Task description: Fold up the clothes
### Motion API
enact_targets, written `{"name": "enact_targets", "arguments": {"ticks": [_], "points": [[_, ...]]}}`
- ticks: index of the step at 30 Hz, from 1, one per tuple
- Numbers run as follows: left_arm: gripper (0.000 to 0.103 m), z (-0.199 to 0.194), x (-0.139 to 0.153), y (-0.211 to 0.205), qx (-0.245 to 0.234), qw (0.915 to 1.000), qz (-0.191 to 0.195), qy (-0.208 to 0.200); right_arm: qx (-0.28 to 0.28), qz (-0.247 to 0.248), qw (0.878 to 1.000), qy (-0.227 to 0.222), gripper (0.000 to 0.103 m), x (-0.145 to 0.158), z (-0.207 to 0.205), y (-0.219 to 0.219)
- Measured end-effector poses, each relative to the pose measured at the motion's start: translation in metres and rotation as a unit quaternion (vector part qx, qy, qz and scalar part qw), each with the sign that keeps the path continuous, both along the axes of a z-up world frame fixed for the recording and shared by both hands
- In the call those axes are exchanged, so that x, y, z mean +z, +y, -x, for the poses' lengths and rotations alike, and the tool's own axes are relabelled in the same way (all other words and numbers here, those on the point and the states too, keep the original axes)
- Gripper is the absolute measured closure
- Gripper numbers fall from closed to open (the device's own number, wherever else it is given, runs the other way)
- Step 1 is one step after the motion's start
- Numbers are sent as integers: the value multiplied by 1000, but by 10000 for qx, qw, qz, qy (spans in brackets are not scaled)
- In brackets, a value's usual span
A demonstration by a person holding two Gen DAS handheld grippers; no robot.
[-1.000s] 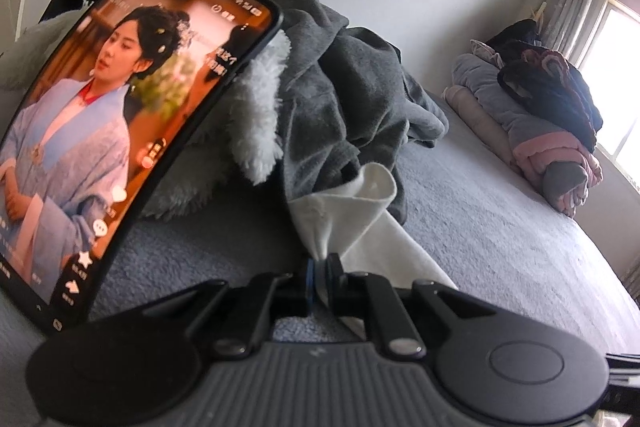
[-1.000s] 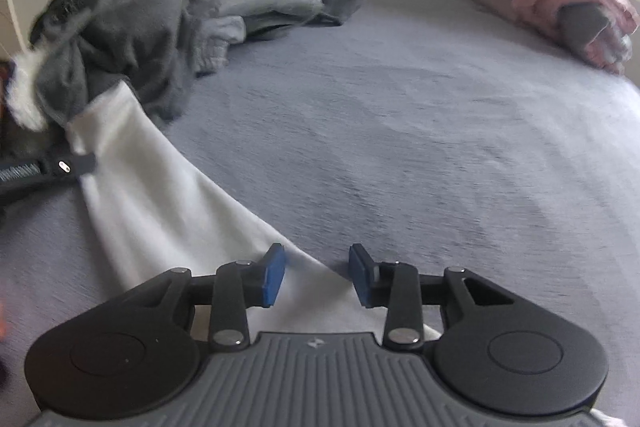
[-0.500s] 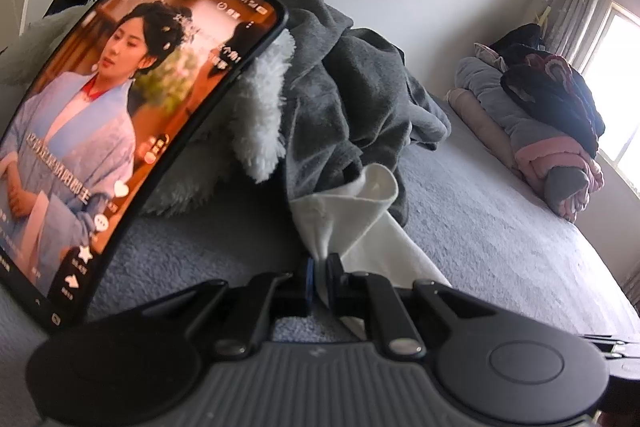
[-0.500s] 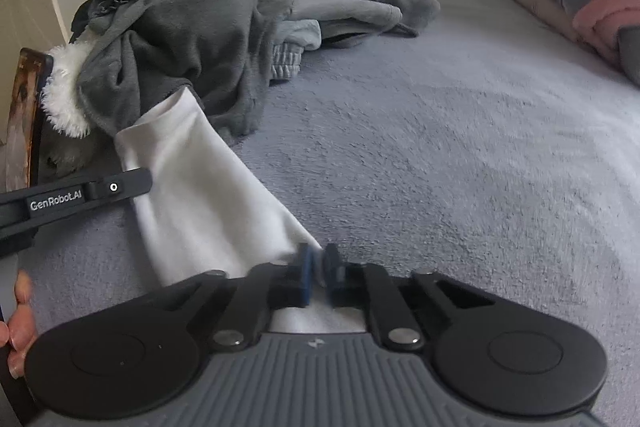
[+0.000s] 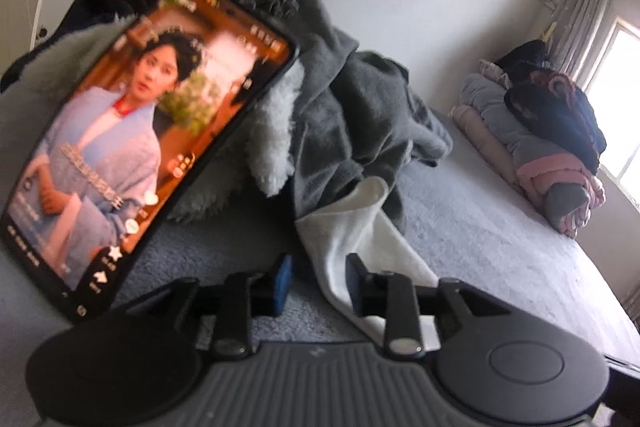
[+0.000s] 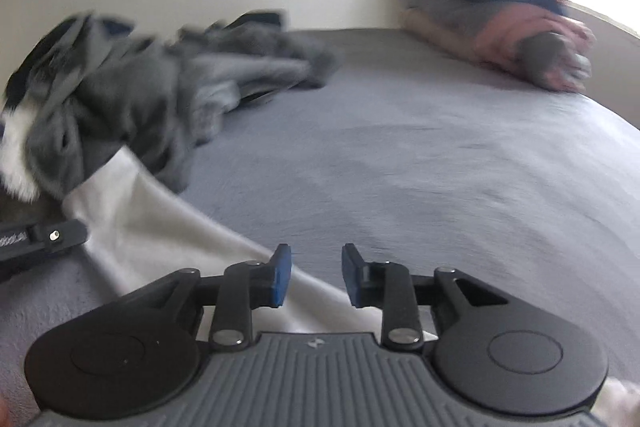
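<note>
White cloth (image 5: 360,227) lies stretched flat on the grey bed (image 6: 400,167), beside heaped grey clothes (image 6: 140,99).

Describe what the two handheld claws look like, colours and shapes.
Both match: the left claw and the right claw have blue pads on black linkage arms with silver pivot pins, two round black discs, and a ribbed grey body. White lettering marks the left claw's side.

Right gripper (image 6: 316,275) just opened above white cloth (image 6: 160,227).

Phone (image 5: 148,163) left of clothes heap (image 5: 352,115)
</note>
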State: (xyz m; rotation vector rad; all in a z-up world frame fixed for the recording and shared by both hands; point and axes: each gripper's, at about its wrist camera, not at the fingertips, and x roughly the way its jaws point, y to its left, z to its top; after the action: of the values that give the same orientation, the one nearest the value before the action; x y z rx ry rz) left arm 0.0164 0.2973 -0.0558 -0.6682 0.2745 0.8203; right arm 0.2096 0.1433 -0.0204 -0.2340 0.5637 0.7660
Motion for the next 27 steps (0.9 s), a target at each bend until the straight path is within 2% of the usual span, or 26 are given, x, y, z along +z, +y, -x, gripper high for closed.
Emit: {"name": "enact_targets", "arguments": {"ticks": [3,5,7,9,11,15,18,19,21,22,27], "points": [[62,1,7,-15,-229,9994,-229,-139,-448,-121,9989,1,68,8,-6,-43],[56,-3,10,-25,-597,9973,-369,-216,-753,-25,9971,-41,67,10,-14,-74],[50,-13,12,-36,-1249,9903,-532,-310,-1109,116,9937,-60,67,11,-23,-106],[50,-28,14,-49,-1989,9767,-754,-286,-1437,181,9895,-21,66,10,-31,-137],[50,-41,14,-63,-2669,9587,-962,-209,-1681,278,9854,1,64,8,-38,-160],[51,-62,7,-82,-3575,9279,-1056,-35,-1886,430,9810,134,64,-3,-50,-189],[51,-73,1,-90,-3941,9115,-1161,199,-1945,514,9794,180,62,-12,-57,-198],[51,-77,-2,-91,-3992,9089,-1167,312,-1935,539,9794,186,59,-15,-59,-200],[52,-84,-8,-89,-3976,9096,-1030,629,-1900,581,9799,185,47,-21,-64,-199],[55,-85,-11,-88,-3972,9090,-1011,755,-1877,571,9804,205,46,-23,-65,-199],[54,-86,-11,-104,-3960,8985,-1512,1141,-1798,510,9819,292,40,-29,-70,-202]]}}
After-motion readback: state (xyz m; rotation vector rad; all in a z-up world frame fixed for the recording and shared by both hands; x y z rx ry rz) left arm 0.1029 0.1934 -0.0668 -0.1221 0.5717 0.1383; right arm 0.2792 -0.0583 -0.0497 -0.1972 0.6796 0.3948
